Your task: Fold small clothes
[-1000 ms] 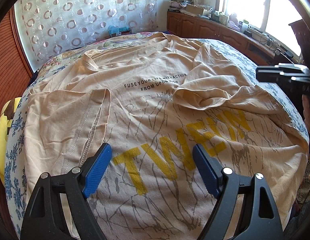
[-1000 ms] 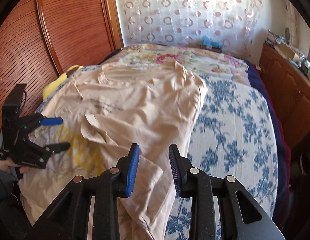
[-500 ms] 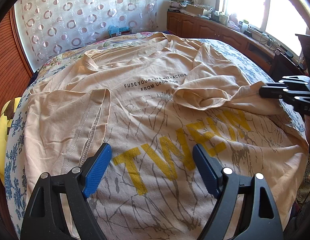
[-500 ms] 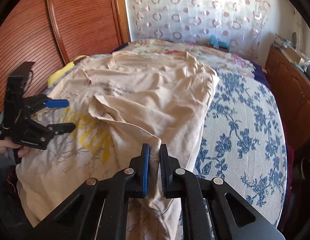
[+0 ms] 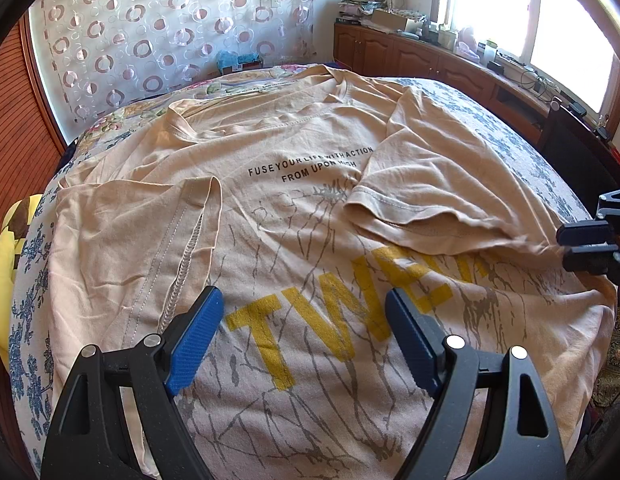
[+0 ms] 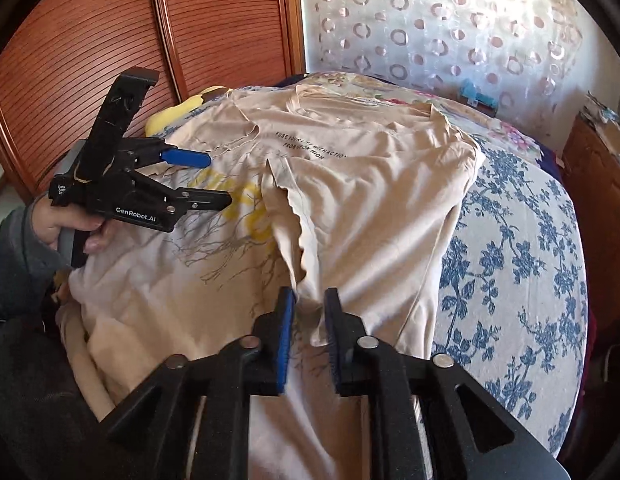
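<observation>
Since a second ago my right gripper (image 6: pixel 307 308) has slid across the right side of the shirt (image 5: pixel 310 220) toward its middle, dragging the side edge inward, so the right sleeve (image 5: pixel 430 200) now lies folded over the chest print with its hem just beside the black lettering. In that time the fingers (image 6: pixel 285 332) pinched nearly together and are now opening again; a ridge of cloth stands in the gap between them, but the pads no longer press on it, so I judge this a release and not a hold.

My left gripper (image 5: pixel 303 340) has not moved. It hangs above the lower front of the shirt, over the yellow letters, with its fingers (image 5: pixel 193 340) spread wide and nothing between them.

The shirt lies face up on the bed (image 6: pixel 510 260), collar toward the curtain (image 5: pixel 149 40). Its left sleeve (image 5: pixel 129 240) is already turned in over the body, so both sides now seem folded inward, though the right fold looks rumpled and uneven. As I read it, the next step is to take the bottom hem and bring it up toward the collar, and the bunched cloth on the right may need smoothing first or the fold will come out crooked.
</observation>
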### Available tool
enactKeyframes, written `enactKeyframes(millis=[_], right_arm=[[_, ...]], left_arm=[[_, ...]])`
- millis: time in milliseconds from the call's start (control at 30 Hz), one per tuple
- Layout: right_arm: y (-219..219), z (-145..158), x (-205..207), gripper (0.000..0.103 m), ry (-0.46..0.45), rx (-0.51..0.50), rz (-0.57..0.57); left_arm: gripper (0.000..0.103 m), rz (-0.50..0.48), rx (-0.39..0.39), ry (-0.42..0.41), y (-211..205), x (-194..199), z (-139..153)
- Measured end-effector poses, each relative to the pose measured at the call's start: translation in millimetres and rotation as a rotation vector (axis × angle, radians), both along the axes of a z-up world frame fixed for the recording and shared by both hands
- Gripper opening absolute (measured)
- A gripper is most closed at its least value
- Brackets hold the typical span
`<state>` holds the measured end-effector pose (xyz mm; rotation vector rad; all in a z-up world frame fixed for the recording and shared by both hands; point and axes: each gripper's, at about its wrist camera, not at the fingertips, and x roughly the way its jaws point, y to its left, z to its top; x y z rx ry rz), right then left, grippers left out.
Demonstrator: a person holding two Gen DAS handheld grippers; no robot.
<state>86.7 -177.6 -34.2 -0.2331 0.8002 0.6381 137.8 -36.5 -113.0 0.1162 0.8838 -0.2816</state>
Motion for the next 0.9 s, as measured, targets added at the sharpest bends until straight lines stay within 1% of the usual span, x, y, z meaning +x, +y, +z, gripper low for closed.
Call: enactKeyframes(millis=[67, 167, 267, 333, 367, 400, 500, 600, 767, 900], right_arm=[[-4, 5, -2, 0.034, -0.001, 0.023, -0.003], [-5, 11, -1, 0.035, -0.018, 0.047, -0.006], [-6, 16, 5, 0.036, -0.048, 0.046, -0.029], [-7, 16, 16, 0.040, -0.060, 0.043, -0.057], [-7, 17, 24, 0.046, -0.068, 0.034, -0.072], [-8, 16, 32, 0.049, -0.077, 0.025, -0.085], [-7, 15, 59, 0.051, -0.090, -0.012, -0.131], [-6, 12, 90, 0.051, -0.085, -0.025, -0.171], [2, -1, 137, 0.051, -0.048, -0.038, -0.232], [10, -8, 166, 0.051, -0.032, -0.060, -0.243]], left_arm=[[0.084, 0.000, 0.000, 0.000, 0, 0, 0], [0.084, 0.000, -0.001, 0.000, 1, 0, 0], [0.084, 0.013, -0.011, -0.001, 3, 1, 1], [0.084, 0.033, -0.042, -0.015, 10, 0, 5], [0.084, 0.039, -0.047, -0.023, 14, -1, 8], [0.084, 0.045, -0.053, -0.033, 18, -1, 13], [0.084, 0.067, -0.070, -0.066, 34, 0, 29], [0.084, 0.097, -0.055, -0.107, 55, 4, 41], [0.084, 0.167, -0.039, -0.118, 92, 22, 45], [0.084, 0.220, -0.070, -0.114, 126, 38, 44]])
